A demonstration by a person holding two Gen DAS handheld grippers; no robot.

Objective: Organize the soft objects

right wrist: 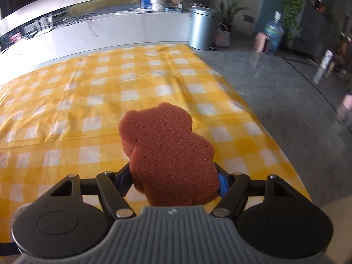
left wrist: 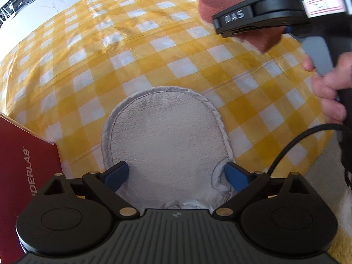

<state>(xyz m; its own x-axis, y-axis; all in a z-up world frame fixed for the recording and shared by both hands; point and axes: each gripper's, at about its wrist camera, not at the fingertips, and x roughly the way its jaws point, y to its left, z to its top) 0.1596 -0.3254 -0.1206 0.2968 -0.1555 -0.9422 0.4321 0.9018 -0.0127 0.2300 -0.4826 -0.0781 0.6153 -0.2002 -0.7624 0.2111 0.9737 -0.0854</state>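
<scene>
A white slipper [left wrist: 162, 140] lies sole up between the fingers of my left gripper [left wrist: 176, 175], over the yellow checked cloth [left wrist: 154, 50]. The blue pads [left wrist: 116, 173] press its two sides, so the gripper is shut on it. My right gripper [right wrist: 176, 181] is shut on a brown bear-shaped sponge [right wrist: 169, 154] and holds it above the cloth [right wrist: 88, 101]. In the left wrist view the right gripper [left wrist: 259, 22] with the sponge [left wrist: 268, 39] shows at the upper right.
A dark red box [left wrist: 24, 176] stands at the left of the slipper. The cloth's right edge meets grey floor [right wrist: 275, 101]. A white counter [right wrist: 110, 30], a metal bin [right wrist: 203, 28], plants and a water bottle [right wrist: 274, 30] stand beyond.
</scene>
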